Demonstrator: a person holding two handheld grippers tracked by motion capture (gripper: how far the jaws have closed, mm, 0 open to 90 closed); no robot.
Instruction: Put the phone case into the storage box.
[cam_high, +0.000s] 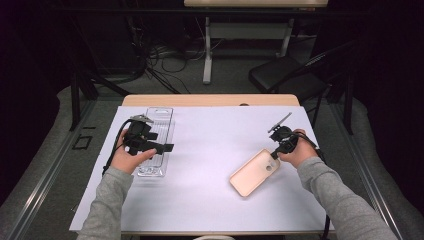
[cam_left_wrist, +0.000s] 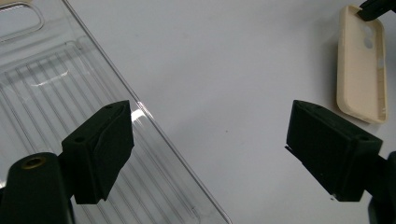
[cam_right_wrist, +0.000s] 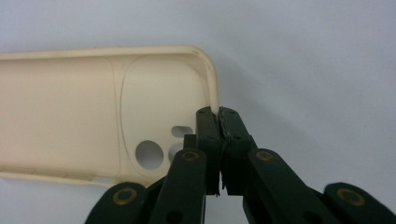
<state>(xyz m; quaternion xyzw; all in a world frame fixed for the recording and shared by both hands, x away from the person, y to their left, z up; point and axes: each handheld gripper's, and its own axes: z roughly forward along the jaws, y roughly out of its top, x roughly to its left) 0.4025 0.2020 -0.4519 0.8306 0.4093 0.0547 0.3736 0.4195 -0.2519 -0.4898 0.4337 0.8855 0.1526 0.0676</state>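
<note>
Here we see the cream phone case lying hollow side up on the white sheet that covers the worktop, on the right half, slanted, with its camera-cutout end toward the right tool. In the right gripper view, the right tool has its jaws pressed together on the case's thin end wall, just beside the round cutouts: one jaw stands inside the shell, the other outside, with the rim pinched between them. The right hand holds that tool near the sheet's right edge.

On the left half, well apart from the case, a clear plastic tray with a ribbed floor lies lengthwise on the sheet. The left hand holds the left tool over the tray's near half. In the left gripper view, the left tool stands wide, with nothing between its jaws; one jaw hangs above the tray's ribbed floor, the other above bare sheet, and the tray's long edge runs between them. The case shows farther off there, with the tip of the right tool at its far end. Nothing lies on the sheet between the tray and the case.

Beyond the worktop, a black folding chair stands on the floor at the right, and loose cables lie under a second table.
</note>
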